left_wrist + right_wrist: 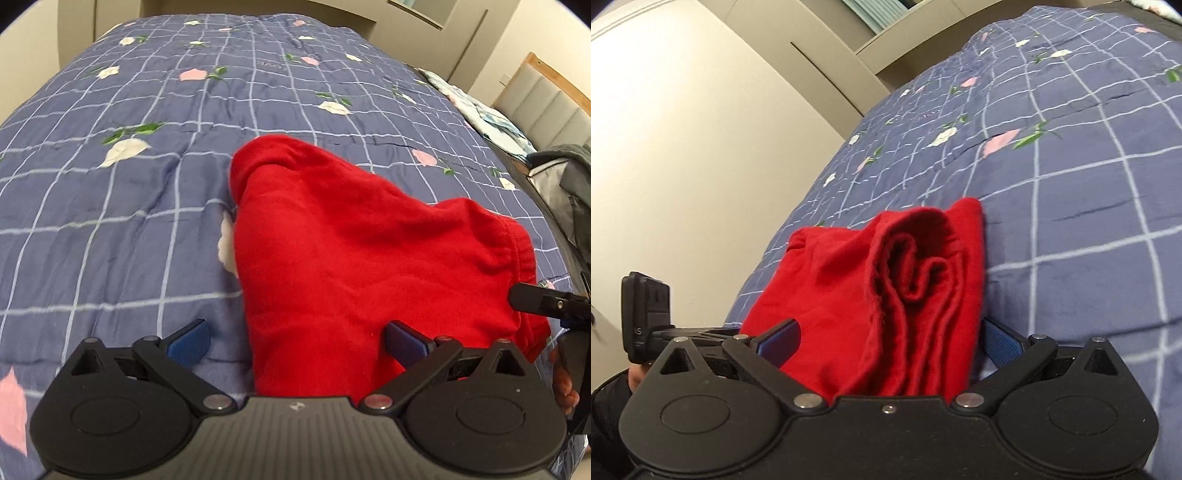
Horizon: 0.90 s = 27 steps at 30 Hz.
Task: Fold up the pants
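A: Item one, red pants (351,258). Location?

B: Bunched on the bed (110,229), at its near edge, lying on the blue checked floral quilt (1071,221). Folded layers and a hem show in the right wrist view.

A: Left gripper (295,341)?

B: Fingers wide apart; the right finger is over the red cloth, the left over quilt. Gripping nothing.

A: Right gripper (886,343)?

B: Fingers apart, the folded stack of pants lying between them. Whether they press on the cloth, I cannot tell.

A: Open room?

B: Quilt bare toward the far edge and far-left corner.

A: Surroundings?

B: Pale bedding (487,114) and a padded headboard (546,103) at the right end of the bed; grey fabric (569,177) beside the near-right corner; cabinet doors (701,129) beyond the far edge.
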Tool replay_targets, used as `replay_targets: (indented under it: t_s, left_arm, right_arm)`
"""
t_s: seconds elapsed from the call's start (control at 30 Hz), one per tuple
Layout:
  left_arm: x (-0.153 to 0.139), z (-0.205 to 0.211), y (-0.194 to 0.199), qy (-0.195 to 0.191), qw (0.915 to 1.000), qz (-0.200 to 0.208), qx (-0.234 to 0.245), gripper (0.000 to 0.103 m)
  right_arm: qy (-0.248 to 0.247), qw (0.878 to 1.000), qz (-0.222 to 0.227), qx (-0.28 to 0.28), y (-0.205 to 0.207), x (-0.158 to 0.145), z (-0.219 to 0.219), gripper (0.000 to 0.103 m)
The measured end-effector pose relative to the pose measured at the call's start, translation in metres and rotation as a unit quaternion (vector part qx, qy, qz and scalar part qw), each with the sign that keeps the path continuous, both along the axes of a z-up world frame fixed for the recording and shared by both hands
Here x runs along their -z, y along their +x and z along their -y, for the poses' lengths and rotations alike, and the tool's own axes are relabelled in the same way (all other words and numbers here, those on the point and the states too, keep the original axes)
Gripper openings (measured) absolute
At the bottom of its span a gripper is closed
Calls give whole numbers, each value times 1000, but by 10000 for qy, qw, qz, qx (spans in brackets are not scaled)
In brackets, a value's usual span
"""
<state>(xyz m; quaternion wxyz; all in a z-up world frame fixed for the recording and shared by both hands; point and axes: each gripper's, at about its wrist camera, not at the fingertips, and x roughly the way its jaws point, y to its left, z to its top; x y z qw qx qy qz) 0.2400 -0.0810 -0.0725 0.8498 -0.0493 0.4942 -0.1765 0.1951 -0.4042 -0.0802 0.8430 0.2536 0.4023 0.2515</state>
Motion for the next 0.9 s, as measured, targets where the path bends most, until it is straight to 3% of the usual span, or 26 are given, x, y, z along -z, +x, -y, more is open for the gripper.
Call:
replay_targets:
  t_s: [0.37,0.47,0.57,0.63,0.77,0.9]
  left_arm:
    - [-5,13,5,56,9996,59,284,102]
    - [-7,12,4,15,9995,45,303,98]
    - [-11,9,1,48,9996,96,275,94]
    - [-12,8,0,45,9996,81,265,90]
    - [-16,6,1,-9,9999,-14,150,77]
    - [-18,2,-2,-10,10000,-75,5,62]
  right_arm:
    - [-286,9994,136,134,-9,-6,-18,102]
    - [-603,9977,183,240,-12,-10,-27,96]
    - [-847,9952,136,462,-16,-13,-29,81]
    - [-949,9921,21,822,-20,-13,-26,58]
    - [-652,9889,-135,1326,-28,-10,-19,45]
    - [-757,9859,-153,1485,-32,-15,-26,35]
